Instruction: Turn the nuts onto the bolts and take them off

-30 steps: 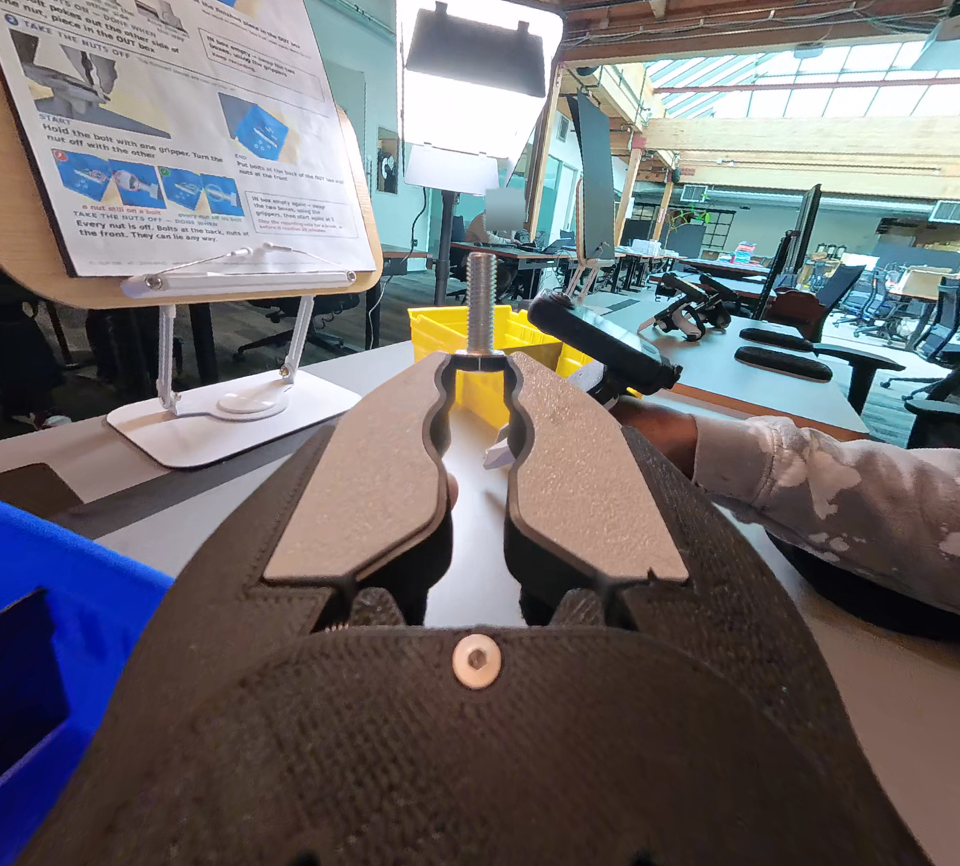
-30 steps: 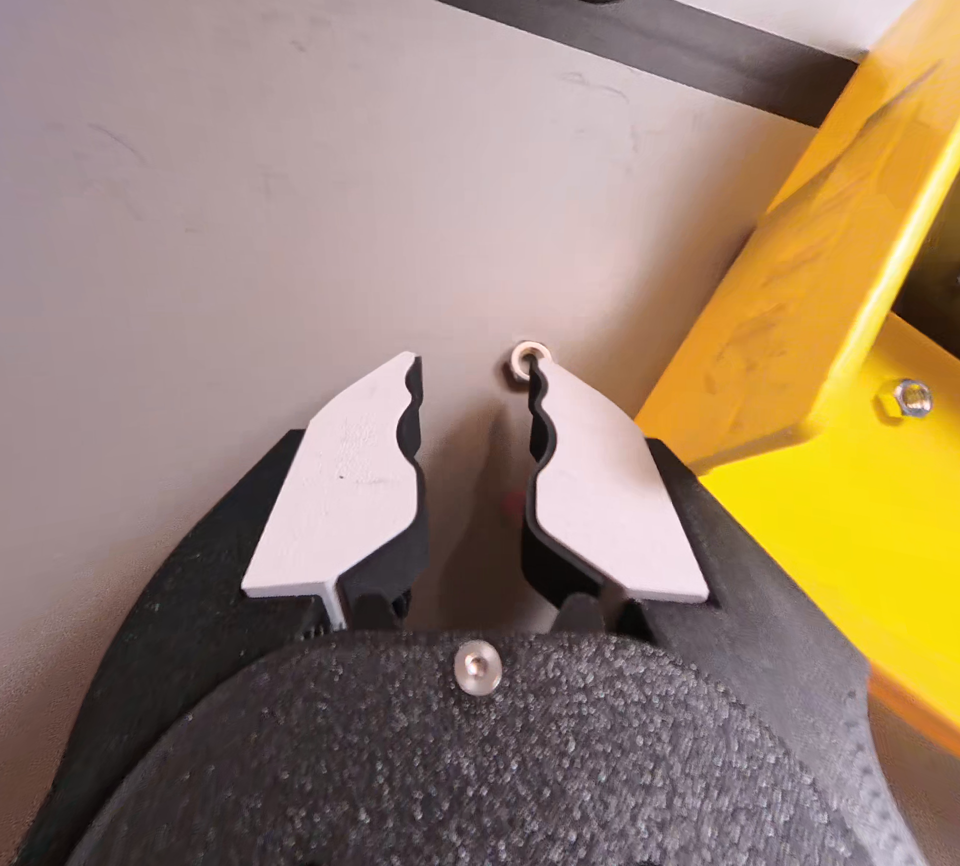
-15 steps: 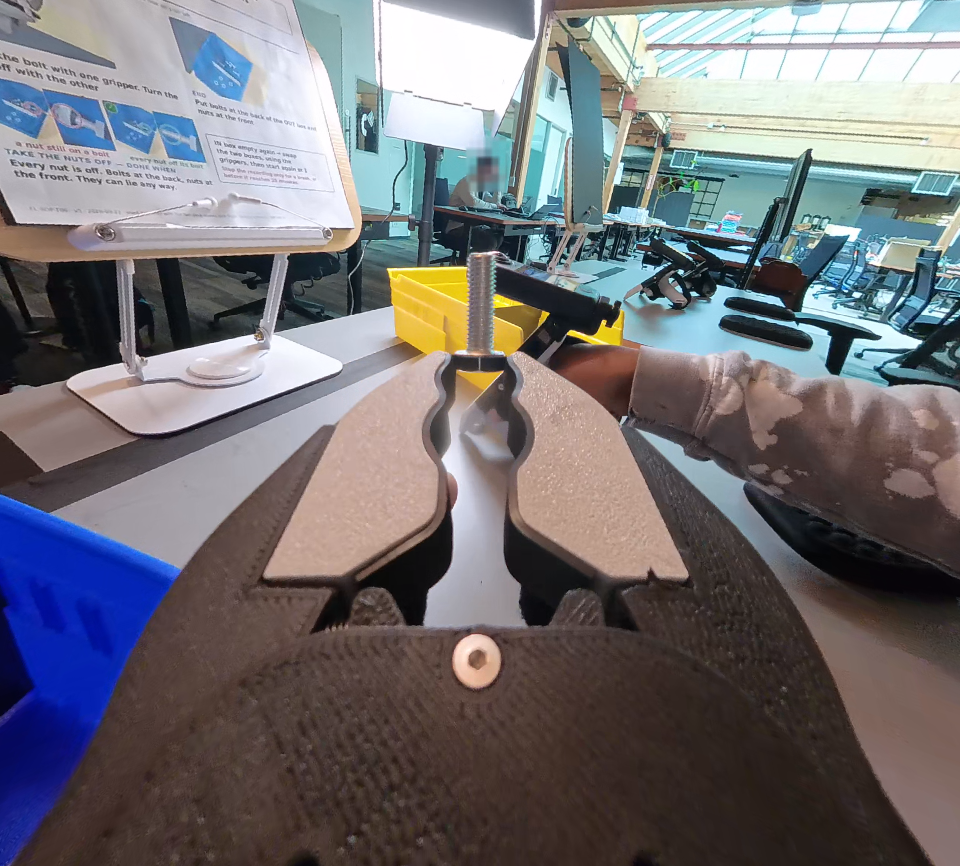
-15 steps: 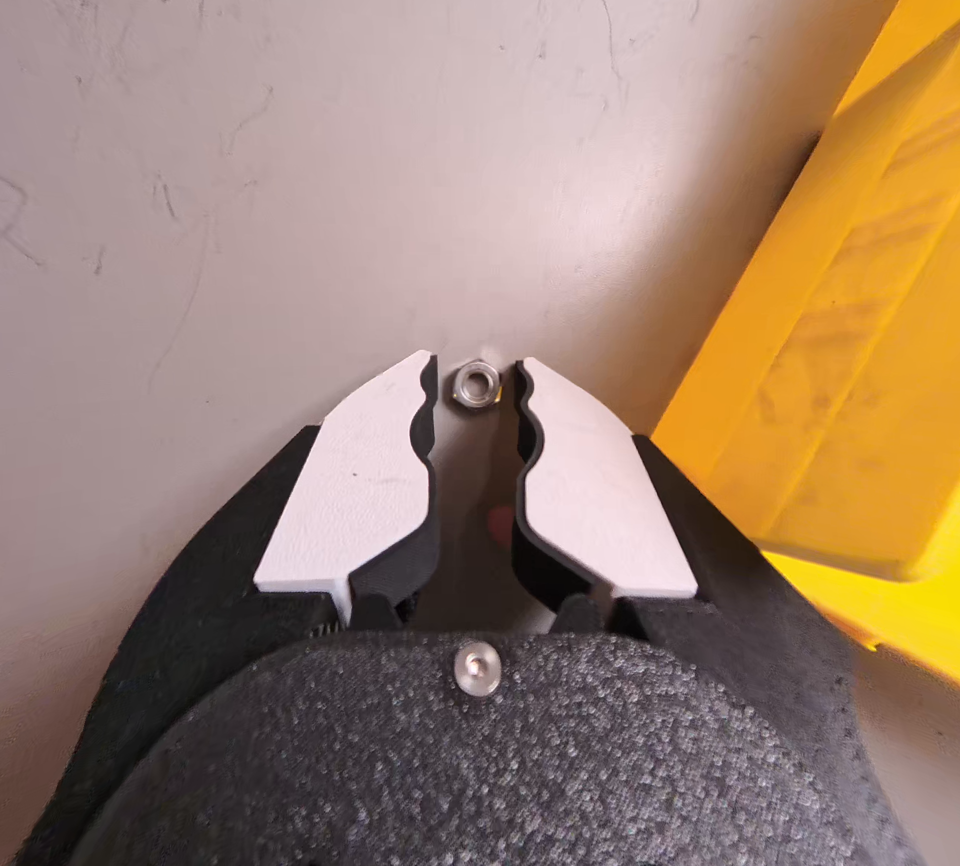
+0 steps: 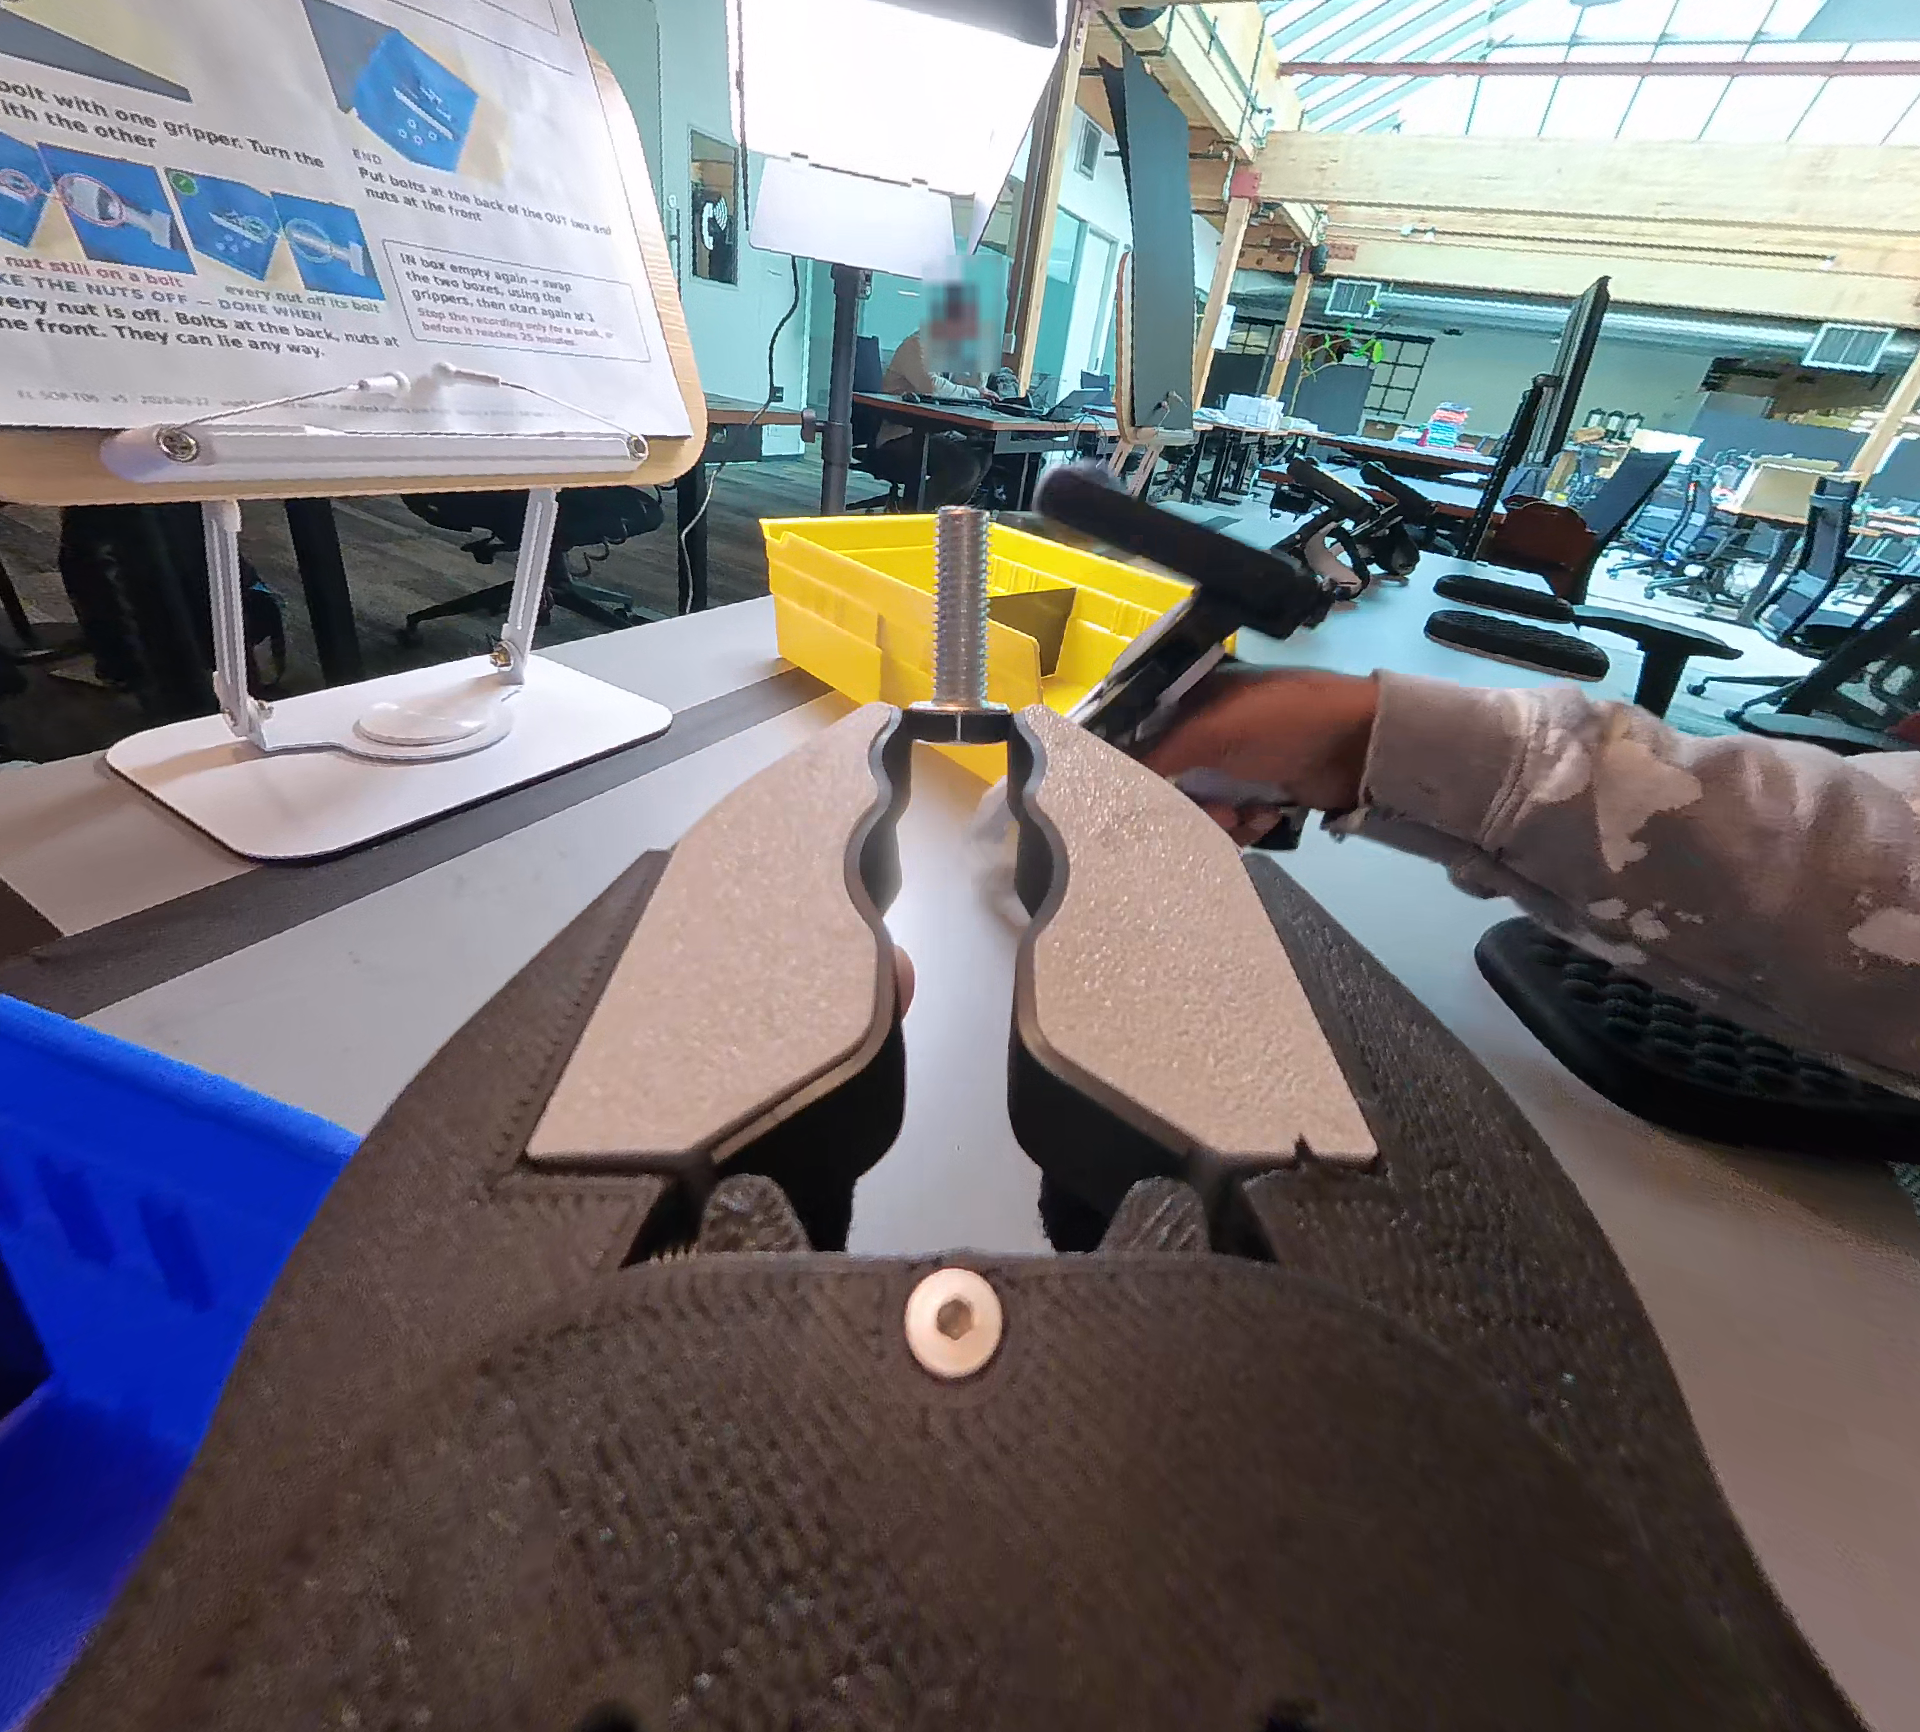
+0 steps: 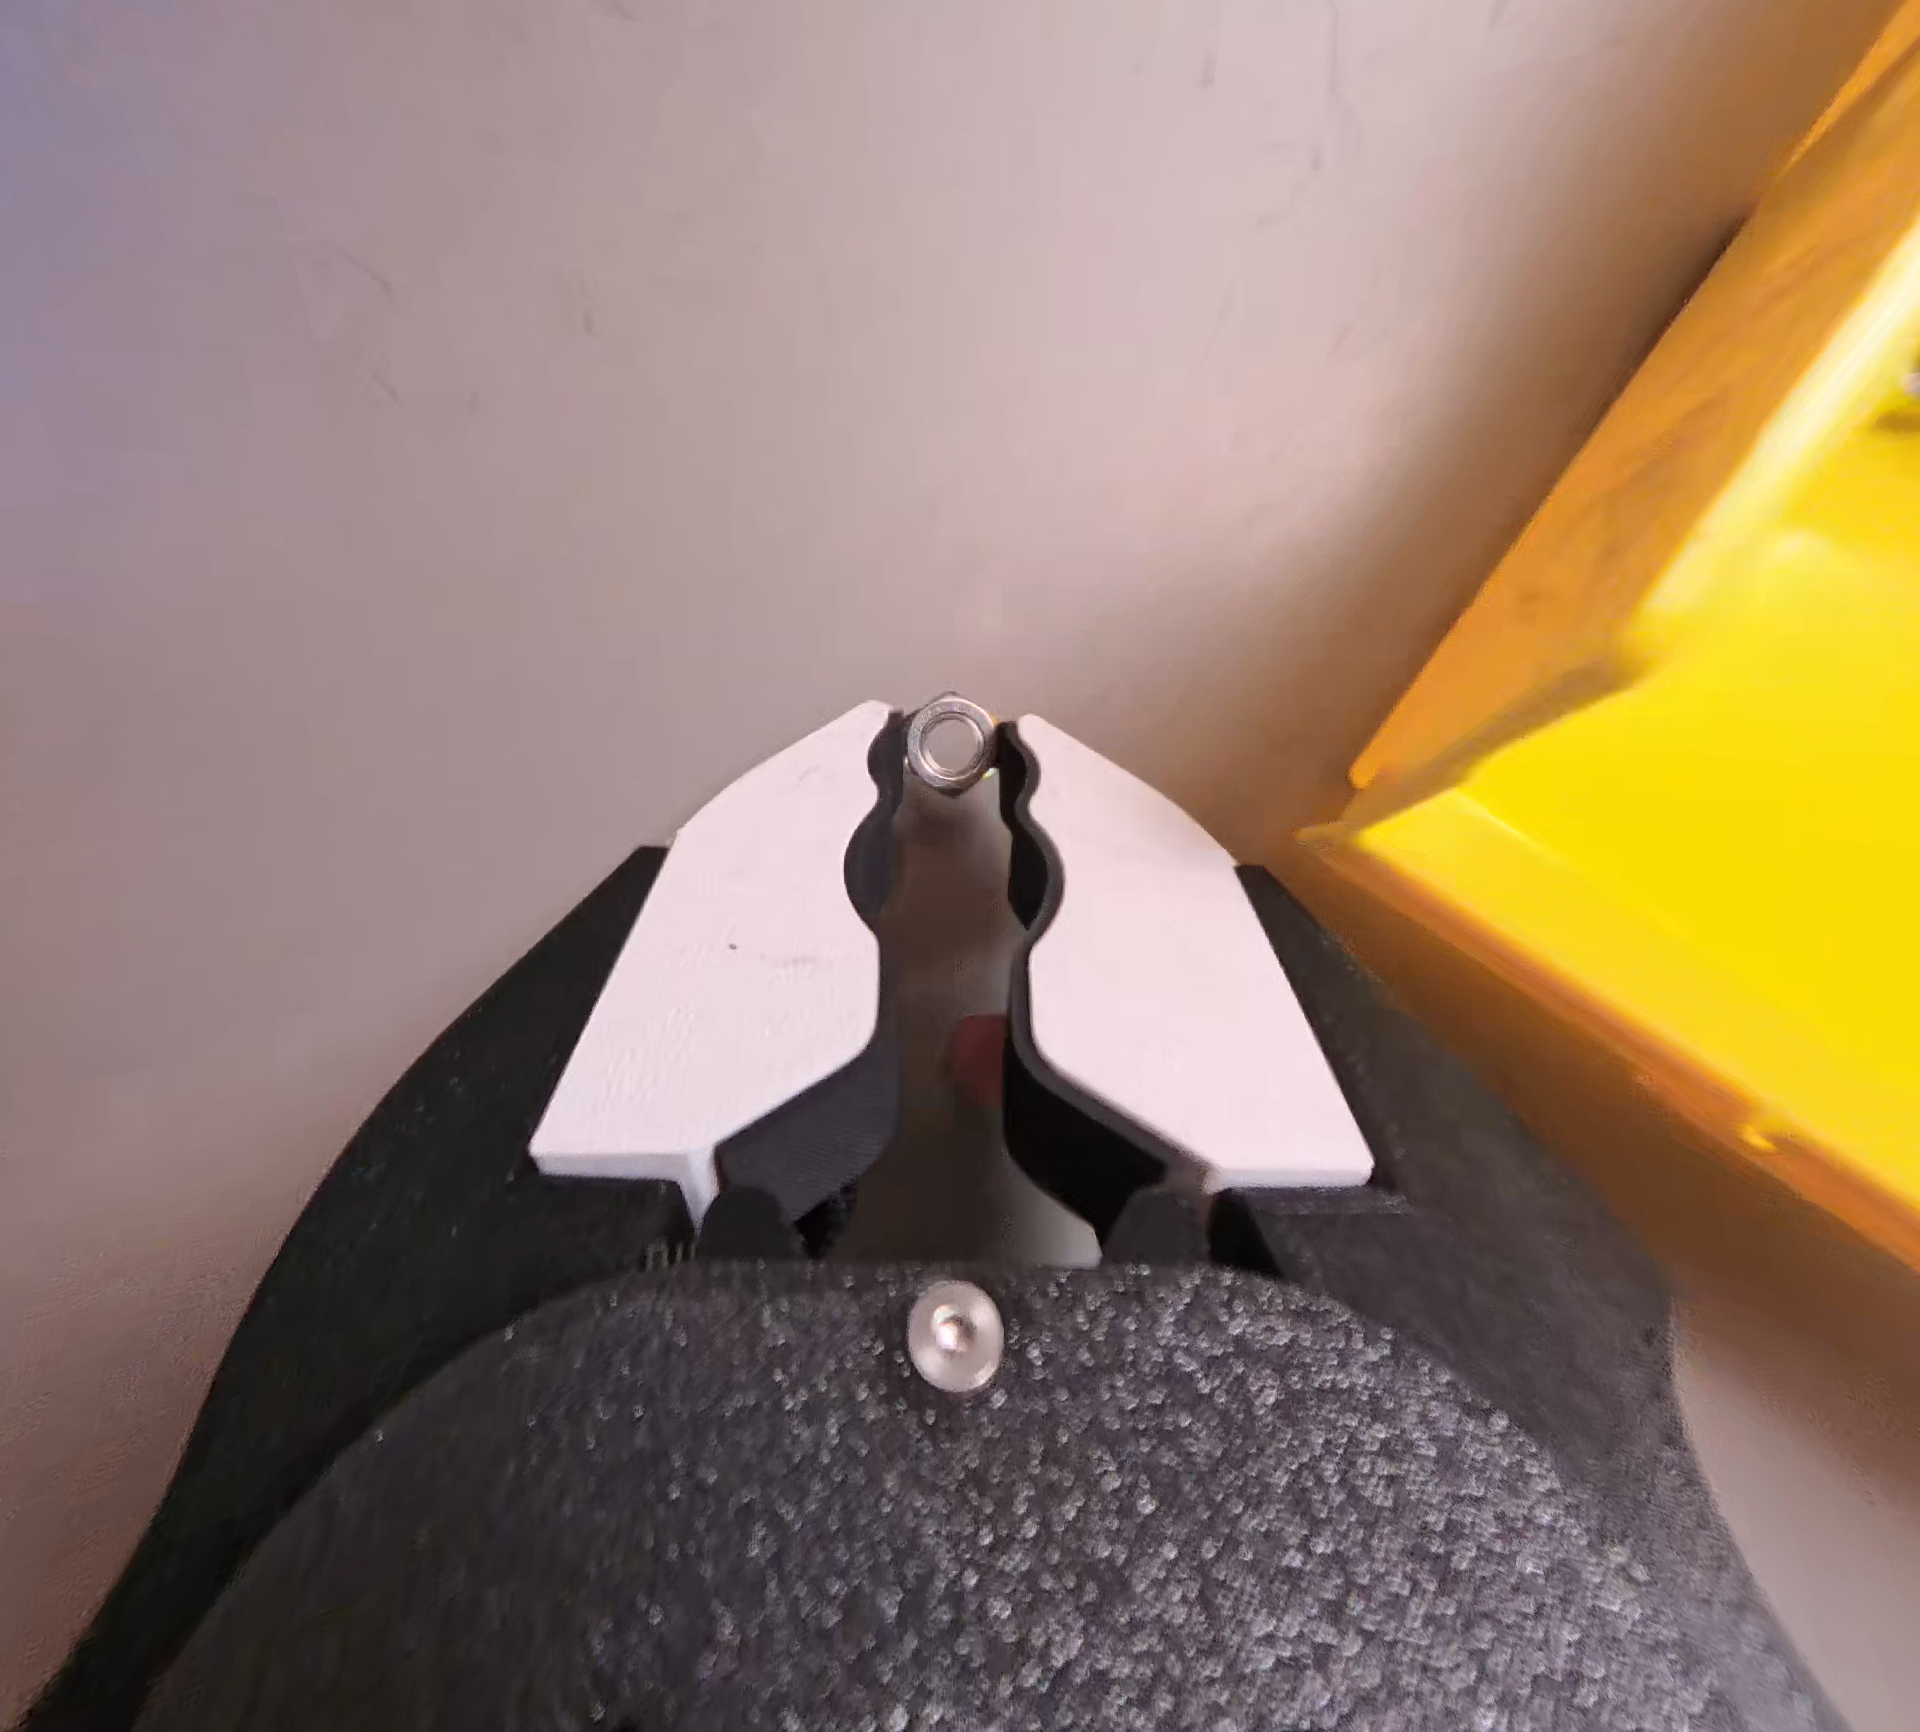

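Note:
My left gripper (image 5: 958, 728) is shut on the head of a silver bolt (image 5: 961, 612), whose threaded shank stands upright above the fingertips. My right gripper (image 6: 943, 740) is shut on a small silver hex nut (image 6: 943, 747), held at the fingertips with its hole facing the camera, over the grey table (image 6: 623, 332). In the left wrist view the right gripper's black body (image 5: 1174, 560) and the hand holding it (image 5: 1257, 747) are low beside the yellow bin (image 5: 862, 581), right of the bolt.
A yellow bin (image 6: 1662, 747) lies right of the right gripper. A blue bin (image 5: 125, 1350) sits at the left gripper's lower left. A white stand (image 5: 384, 737) with an instruction sheet is at the back left. A black pad (image 5: 1683, 1048) lies under the sleeve.
My right gripper moved over the nut lying on the table and closed its fingers on it. My left gripper kept hold of the bolt and tilted slightly.

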`<act>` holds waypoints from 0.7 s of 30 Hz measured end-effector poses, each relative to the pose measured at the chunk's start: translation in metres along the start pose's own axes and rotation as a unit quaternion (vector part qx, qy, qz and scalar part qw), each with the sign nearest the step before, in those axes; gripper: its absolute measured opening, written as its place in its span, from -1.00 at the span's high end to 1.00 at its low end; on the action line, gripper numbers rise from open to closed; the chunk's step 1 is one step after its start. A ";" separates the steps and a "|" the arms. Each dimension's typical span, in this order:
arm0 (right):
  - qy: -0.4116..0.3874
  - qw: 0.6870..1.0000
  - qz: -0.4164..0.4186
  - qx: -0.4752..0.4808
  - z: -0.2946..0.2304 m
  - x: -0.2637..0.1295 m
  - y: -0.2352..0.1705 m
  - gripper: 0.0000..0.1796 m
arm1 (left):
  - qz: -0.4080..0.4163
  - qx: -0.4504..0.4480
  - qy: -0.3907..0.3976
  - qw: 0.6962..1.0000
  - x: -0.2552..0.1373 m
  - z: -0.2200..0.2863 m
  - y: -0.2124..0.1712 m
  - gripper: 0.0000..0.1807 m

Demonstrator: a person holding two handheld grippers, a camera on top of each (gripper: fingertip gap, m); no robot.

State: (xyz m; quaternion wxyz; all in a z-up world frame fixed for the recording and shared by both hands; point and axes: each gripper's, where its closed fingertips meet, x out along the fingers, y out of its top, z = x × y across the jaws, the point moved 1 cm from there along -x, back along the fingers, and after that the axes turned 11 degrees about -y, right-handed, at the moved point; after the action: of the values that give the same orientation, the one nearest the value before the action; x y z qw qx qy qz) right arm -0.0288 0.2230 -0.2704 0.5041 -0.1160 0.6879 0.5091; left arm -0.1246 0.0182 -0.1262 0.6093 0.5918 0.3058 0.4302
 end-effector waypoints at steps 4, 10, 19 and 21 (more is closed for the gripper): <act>-0.010 0.996 0.092 0.000 0.040 -0.054 0.041 0.81 | -0.003 -0.002 0.002 1.000 -0.001 -0.004 -0.004 0.80; -0.010 0.995 0.069 0.069 0.130 -0.061 0.074 0.81 | -0.014 -0.008 0.006 1.000 0.001 -0.009 -0.015 0.80; -0.107 0.990 -0.088 -0.018 0.178 0.035 0.031 0.80 | -0.044 -0.006 0.007 0.999 0.006 -0.007 -0.035 0.80; -0.108 0.990 -0.084 -0.040 0.174 0.037 0.033 0.74 | -0.049 -0.004 0.008 0.999 0.007 -0.006 -0.038 0.80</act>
State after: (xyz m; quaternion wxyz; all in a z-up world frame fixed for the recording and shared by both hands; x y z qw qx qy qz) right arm 0.0323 0.3935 -0.2763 0.6110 -0.1377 0.5963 0.5021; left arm -0.1211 0.0298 -0.1633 0.6295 0.5700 0.3376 0.4061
